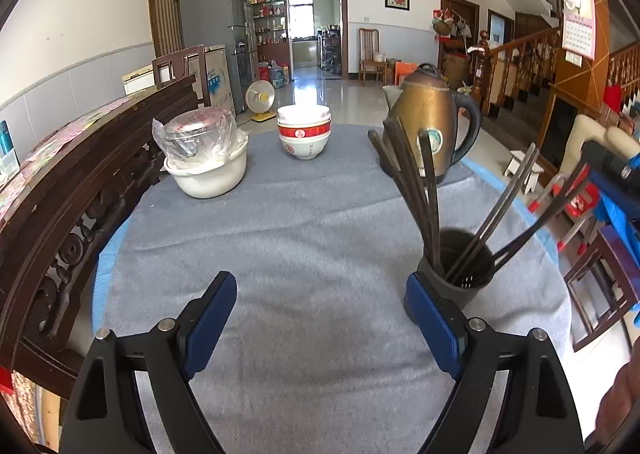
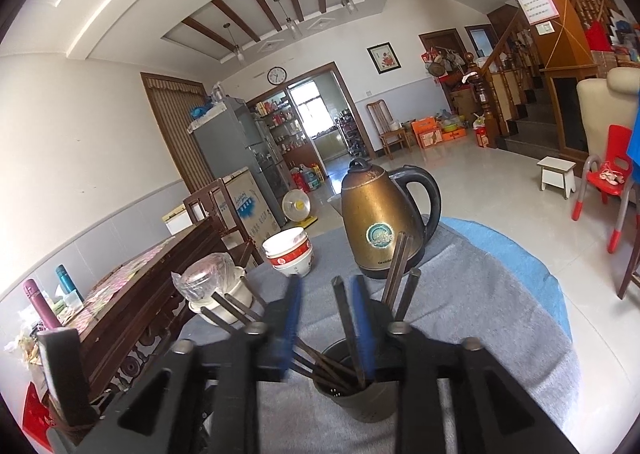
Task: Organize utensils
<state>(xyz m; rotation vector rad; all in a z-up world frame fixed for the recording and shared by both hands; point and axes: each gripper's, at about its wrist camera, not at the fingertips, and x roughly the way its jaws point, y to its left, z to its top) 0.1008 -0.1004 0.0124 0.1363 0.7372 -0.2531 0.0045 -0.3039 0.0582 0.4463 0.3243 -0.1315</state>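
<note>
A dark utensil cup [image 1: 456, 274] stands on the grey cloth at the right, with several dark chopsticks [image 1: 420, 189] leaning out of it. My left gripper [image 1: 320, 318] is open and empty, low over the cloth; its right finger is just beside the cup. In the right wrist view the cup [image 2: 360, 390] sits directly below my right gripper [image 2: 330, 322], whose blue pads [image 2: 362, 318] stand apart with chopsticks [image 2: 396, 270] rising between and around them. The right gripper's body also shows at the right edge of the left wrist view [image 1: 612, 173].
A brass kettle [image 1: 432, 125] stands behind the cup. Stacked red-and-white bowls [image 1: 304, 133] and a white pot with a bagged lid [image 1: 204, 157] sit farther back. A dark carved wooden bench [image 1: 80, 181] runs along the table's left edge.
</note>
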